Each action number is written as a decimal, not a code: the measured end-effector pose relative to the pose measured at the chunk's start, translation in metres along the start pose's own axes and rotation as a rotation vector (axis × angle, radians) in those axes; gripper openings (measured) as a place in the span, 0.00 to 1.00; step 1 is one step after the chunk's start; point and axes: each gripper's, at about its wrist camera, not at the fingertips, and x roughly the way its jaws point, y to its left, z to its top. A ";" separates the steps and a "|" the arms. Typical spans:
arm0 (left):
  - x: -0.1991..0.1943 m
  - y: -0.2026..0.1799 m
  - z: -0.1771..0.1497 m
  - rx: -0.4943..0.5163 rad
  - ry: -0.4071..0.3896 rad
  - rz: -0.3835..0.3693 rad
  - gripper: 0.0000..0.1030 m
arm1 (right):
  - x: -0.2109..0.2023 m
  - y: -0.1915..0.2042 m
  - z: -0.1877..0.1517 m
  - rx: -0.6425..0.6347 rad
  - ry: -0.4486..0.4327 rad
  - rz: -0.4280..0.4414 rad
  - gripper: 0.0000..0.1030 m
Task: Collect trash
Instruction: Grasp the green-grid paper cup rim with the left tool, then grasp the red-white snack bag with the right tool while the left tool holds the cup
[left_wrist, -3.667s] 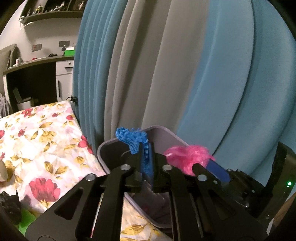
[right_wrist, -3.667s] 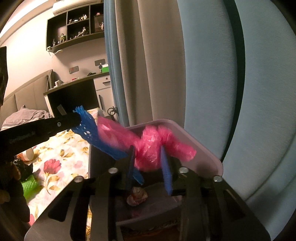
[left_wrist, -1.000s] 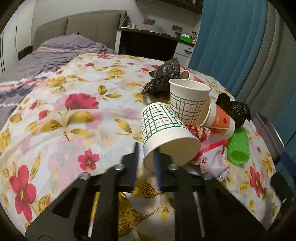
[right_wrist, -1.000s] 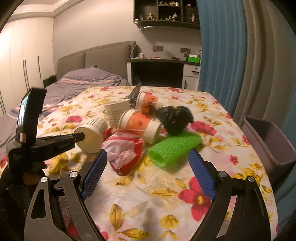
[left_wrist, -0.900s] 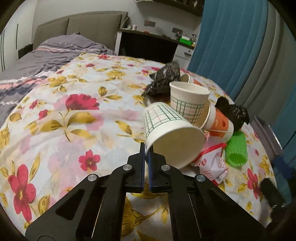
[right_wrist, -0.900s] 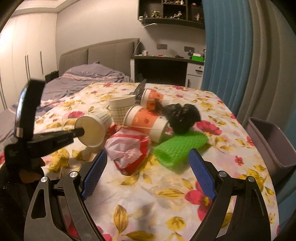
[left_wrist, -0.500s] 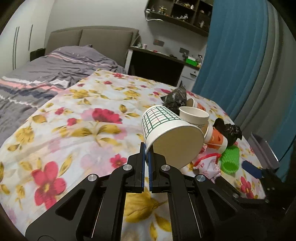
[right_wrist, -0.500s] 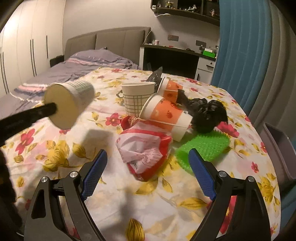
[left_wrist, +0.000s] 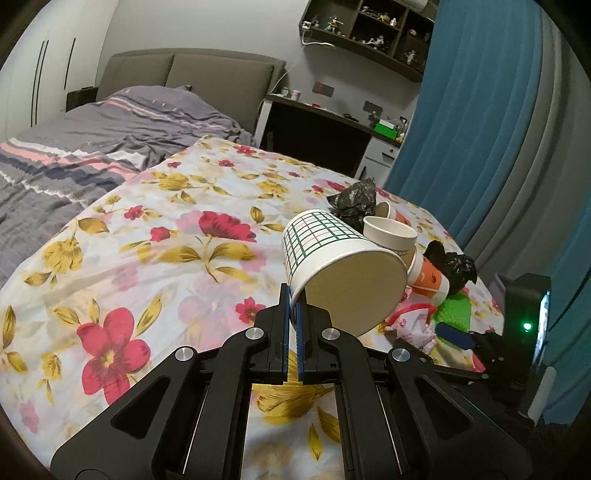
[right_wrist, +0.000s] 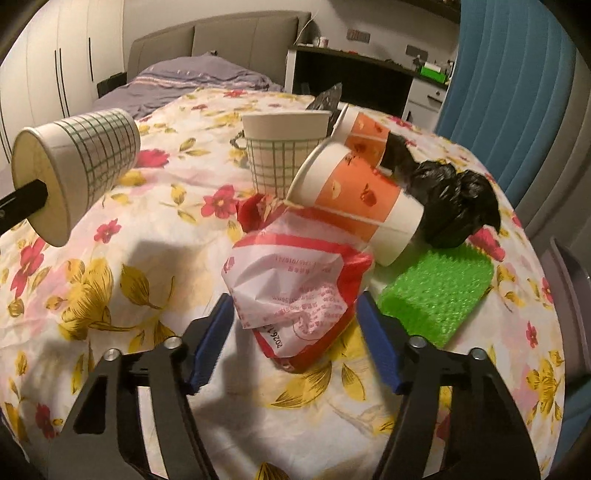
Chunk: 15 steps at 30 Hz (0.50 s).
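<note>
My left gripper (left_wrist: 293, 308) is shut on the rim of a green-checked paper cup (left_wrist: 332, 266). The cup hangs tilted above the floral cloth (left_wrist: 147, 258), its mouth facing me. The same cup (right_wrist: 74, 166) shows at the left of the right wrist view. My right gripper (right_wrist: 293, 332) is low over the cloth with its jaws closing. A crumpled red-and-white wrapper (right_wrist: 295, 288) lies between its blue pads (right_wrist: 212, 336), which stand close to its sides without visibly pressing it.
Behind the wrapper stand an upright checked cup (right_wrist: 284, 147), two orange cups on their sides (right_wrist: 362, 199), a black bag (right_wrist: 454, 206) and green bubble wrap (right_wrist: 439, 291). A grey bin (right_wrist: 569, 280) is off the cloth's right edge, before blue curtains.
My left gripper shut on the checked cup's rim and lifted it off the cloth. My right gripper came down and forward to the wrapper, and its jaws narrowed.
</note>
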 end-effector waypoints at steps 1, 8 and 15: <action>0.000 -0.001 -0.001 0.002 0.000 0.000 0.02 | 0.000 0.000 -0.001 0.000 0.004 0.002 0.60; -0.001 -0.002 -0.002 0.005 -0.001 -0.003 0.02 | -0.003 -0.001 -0.004 0.000 0.001 0.015 0.49; -0.002 -0.003 -0.002 0.008 0.000 -0.003 0.02 | -0.022 -0.009 -0.011 0.022 -0.053 0.035 0.43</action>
